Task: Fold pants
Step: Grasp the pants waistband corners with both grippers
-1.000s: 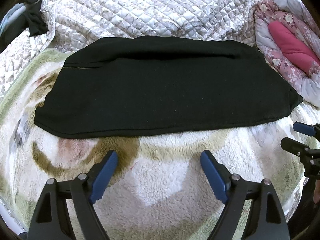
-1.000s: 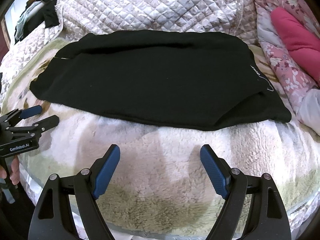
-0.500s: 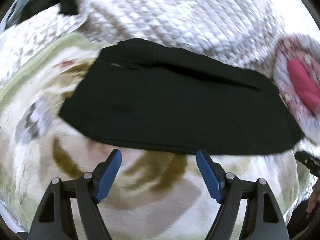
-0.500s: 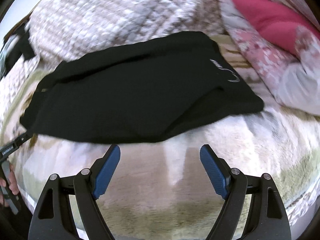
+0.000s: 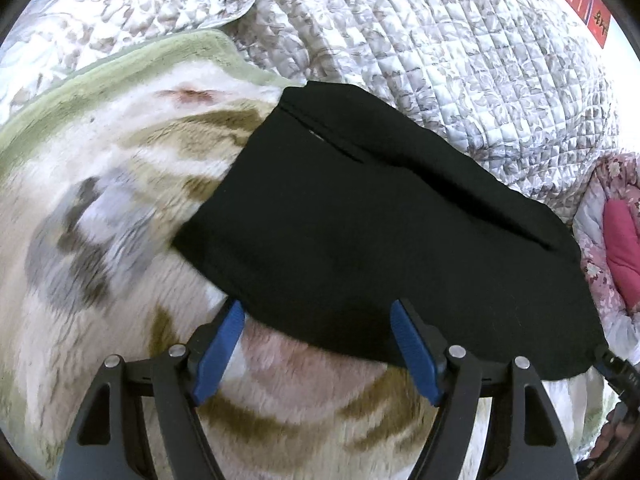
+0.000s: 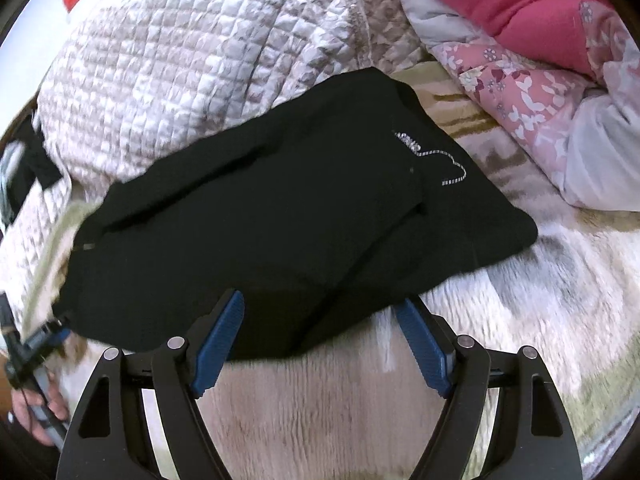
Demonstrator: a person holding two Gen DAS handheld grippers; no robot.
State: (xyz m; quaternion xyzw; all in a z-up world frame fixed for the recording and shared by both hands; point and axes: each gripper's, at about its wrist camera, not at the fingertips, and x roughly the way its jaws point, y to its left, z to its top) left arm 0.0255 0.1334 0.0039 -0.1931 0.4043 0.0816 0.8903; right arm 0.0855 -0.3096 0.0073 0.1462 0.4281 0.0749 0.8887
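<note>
Two hand-held grippers close in on the black pants [image 5: 380, 216], folded into a long dark slab on the fleece blanket [image 5: 100, 208] of the bed, a quilted coverlet [image 5: 440, 60] behind. Folds are hard to read in the black cloth; only a sparkly stitched line [image 6: 436, 160] shows near one end. Left hand-held gripper [image 5: 318, 344] and right hand-held gripper [image 6: 320, 340] both stand wide with jaws narrowing, straddling the near hem, pads not pressing; motion blur smears the blanket.
</note>
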